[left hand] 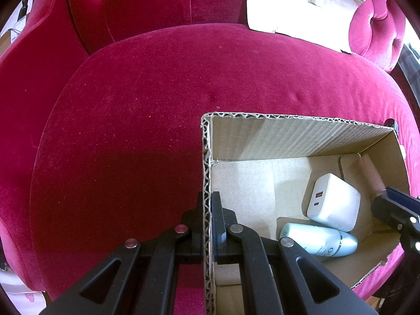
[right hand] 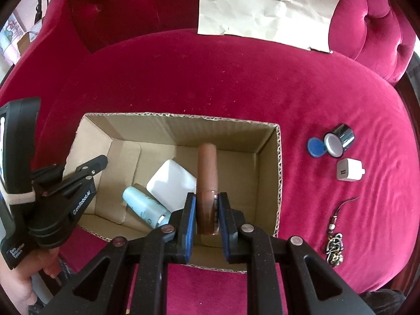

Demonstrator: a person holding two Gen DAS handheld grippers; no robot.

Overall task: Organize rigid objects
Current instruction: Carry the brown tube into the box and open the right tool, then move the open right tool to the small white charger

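Right wrist view alone shows small white adapter (right hand: 349, 170) outside cardboard box (right hand: 278, 173).

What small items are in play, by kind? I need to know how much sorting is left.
Chargers: 2, large white charger in the cardboard box, small white charger on the sofa
Tubes and bottles: 2, brown tube in the right gripper, pale blue bottle in the box
Tape roll: 1
Blue cap: 1
Keychain: 1
Total: 7
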